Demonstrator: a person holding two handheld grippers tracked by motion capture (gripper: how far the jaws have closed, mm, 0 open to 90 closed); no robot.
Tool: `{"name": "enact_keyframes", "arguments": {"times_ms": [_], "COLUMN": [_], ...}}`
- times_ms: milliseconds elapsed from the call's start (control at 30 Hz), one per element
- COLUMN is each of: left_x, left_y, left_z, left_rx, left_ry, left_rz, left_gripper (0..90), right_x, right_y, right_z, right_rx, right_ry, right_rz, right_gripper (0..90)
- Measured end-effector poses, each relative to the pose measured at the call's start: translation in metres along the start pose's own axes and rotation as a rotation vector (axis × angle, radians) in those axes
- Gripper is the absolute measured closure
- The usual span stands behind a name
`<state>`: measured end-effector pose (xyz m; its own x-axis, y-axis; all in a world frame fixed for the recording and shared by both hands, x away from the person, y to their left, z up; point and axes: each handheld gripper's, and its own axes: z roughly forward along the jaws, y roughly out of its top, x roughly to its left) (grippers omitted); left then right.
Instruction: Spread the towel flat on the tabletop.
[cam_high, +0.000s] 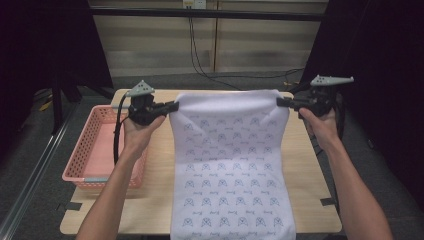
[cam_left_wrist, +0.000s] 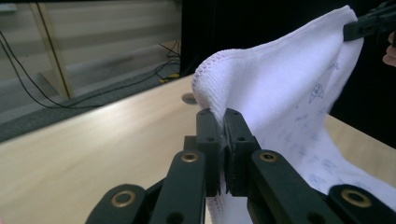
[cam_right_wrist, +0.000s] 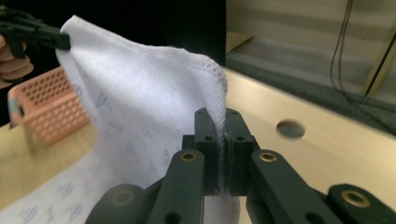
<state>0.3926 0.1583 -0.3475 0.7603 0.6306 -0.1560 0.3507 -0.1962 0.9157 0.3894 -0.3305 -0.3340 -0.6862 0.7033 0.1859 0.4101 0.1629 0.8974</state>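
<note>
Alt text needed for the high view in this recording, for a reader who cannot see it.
Two hand-held grippers, the left gripper and the right gripper, each pinch a far corner of a white patterned cloth, lifting that edge above a wooden table. A pink basket sits at the table's left.

Pink perforated basket (cam_high: 100, 150) sat on left part of light wooden table (cam_high: 310, 165). Black cables (cam_high: 200, 60) trailed across grey floor beyond, before pale slatted wall (cam_high: 250, 40).

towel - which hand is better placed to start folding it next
Neither clearly: the left gripper and right gripper each pinch a far corner of the towel, level. Both should probably move together.
</note>
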Motion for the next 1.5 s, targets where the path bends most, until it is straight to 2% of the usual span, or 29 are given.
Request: {"name": "enact_keyframes", "arguments": {"times_ms": [67,100,133,167,233,267,300,333,400,433,500,567,633,667,700,733,767,800,867,900,1000,1067,1100,1133,1167,1200,1267,1333,1500], "left_x": [-0.011,-0.015,-0.021,-0.025,-0.037,-0.041,-0.044,-0.048,-0.057,-0.062,-0.07,-0.074,-0.08,-0.083,-0.086,-0.09,-0.093,-0.096,-0.099,-0.098,-0.097,-0.098,-0.097,-0.096,-0.097,-0.098,-0.098,-0.097,-0.087], "left_y": [-0.014,-0.02,-0.026,-0.032,-0.045,-0.05,-0.055,-0.062,-0.079,-0.088,-0.107,-0.121,-0.136,-0.139,-0.143,-0.148,-0.152,-0.156,-0.165,-0.169,-0.181,-0.184,-0.186,-0.187,-0.188,-0.188,-0.188,-0.188,-0.182], "left_z": [0.0,-0.001,-0.004,-0.008,-0.015,-0.019,-0.021,-0.024,-0.024,-0.024,-0.026,-0.029,-0.034,-0.036,-0.038,-0.04,-0.042,-0.043,-0.043,-0.043,-0.041,-0.037,-0.034,-0.032,-0.03,-0.03,-0.029,-0.027,-0.013], "left_rx": [0.043,0.045,0.042,0.041,0.08,0.086,0.095,0.099,0.16,0.175,0.171,0.197,0.227,0.244,0.254,0.268,0.276,0.292,0.319,0.34,0.387,0.418,0.436,0.448,0.464,0.467,0.468,0.473,0.46], "left_ry": [-0.017,-0.052,-0.055,-0.08,-0.047,-0.063,-0.063,-0.07,-0.067,-0.072,-0.093,-0.111,-0.145,-0.148,-0.153,-0.158,-0.152,-0.153,-0.152,-0.157,-0.164,-0.165,-0.154,-0.159,-0.16,-0.153,-0.14,-0.138,-0.101], "left_rz": [0.005,-0.029,-0.024,-0.027,0.002,-0.006,-0.004,-0.011,-0.037,-0.031,-0.052,-0.074,-0.106,-0.103,-0.1,-0.114,-0.109,-0.113,-0.119,-0.133,-0.144,-0.126,-0.138,-0.144,-0.132,-0.127,-0.126,-0.117,-0.142], "left_gripper": [86.8,86.8,86.8,86.8,86.8,86.8,86.8,86.8,86.8,86.8,86.7,86.7,86.7,86.7,86.6,86.6,86.6,86.5,86.5,86.6,86.5,86.4,86.3,86.2,86.2,86.2,86.2,86.0,86.3], "right_x": [0.007,0.013,0.013,0.017,0.027,0.034,0.04,0.045,0.055,0.058,0.065,0.072,0.079,0.083,0.085,0.086,0.088,0.091,0.099,0.101,0.102,0.101,0.102,0.101,0.101,0.101,0.101,0.102,0.101], "right_y": [-0.016,-0.031,-0.031,-0.039,-0.056,-0.068,-0.077,-0.084,-0.103,-0.108,-0.123,-0.139,-0.158,-0.167,-0.171,-0.175,-0.18,-0.184,-0.193,-0.195,-0.204,-0.206,-0.206,-0.207,-0.208,-0.21,-0.211,-0.211,-0.209], "right_z": [-0.008,-0.015,-0.015,-0.019,-0.027,-0.03,-0.033,-0.035,-0.041,-0.043,-0.049,-0.054,-0.055,-0.056,-0.057,-0.059,-0.06,-0.06,-0.055,-0.054,-0.048,-0.047,-0.046,-0.043,-0.04,-0.037,-0.034,-0.033,-0.03], "right_rx": [0.016,0.041,0.041,0.047,0.048,0.064,0.088,0.093,0.11,0.117,0.125,0.148,0.206,0.246,0.26,0.267,0.282,0.302,0.381,0.395,0.41,0.401,0.406,0.419,0.44,0.466,0.481,0.487,0.491], "right_ry": [0.022,0.032,0.032,0.041,0.069,0.088,0.085,0.087,0.109,0.108,0.119,0.12,0.124,0.126,0.122,0.13,0.138,0.138,0.127,0.126,0.128,0.122,0.117,0.103,0.097,0.088,0.091,0.074,0.044], "right_rz": [0.009,0.011,0.011,0.022,0.037,0.039,0.036,0.042,0.059,0.064,0.076,0.101,0.122,0.119,0.117,0.128,0.149,0.149,0.147,0.145,0.162,0.168,0.17,0.164,0.159,0.149,0.145,0.128,0.122], "right_gripper": [86.6,86.6,86.6,86.6,86.6,86.6,86.7,86.6,86.6,86.7,86.6,86.7,86.7,86.6,86.5,86.5,86.5,86.5,86.5,86.5,86.5,86.6,86.6,86.6,86.6,86.6,86.6,86.8,87.2]}}
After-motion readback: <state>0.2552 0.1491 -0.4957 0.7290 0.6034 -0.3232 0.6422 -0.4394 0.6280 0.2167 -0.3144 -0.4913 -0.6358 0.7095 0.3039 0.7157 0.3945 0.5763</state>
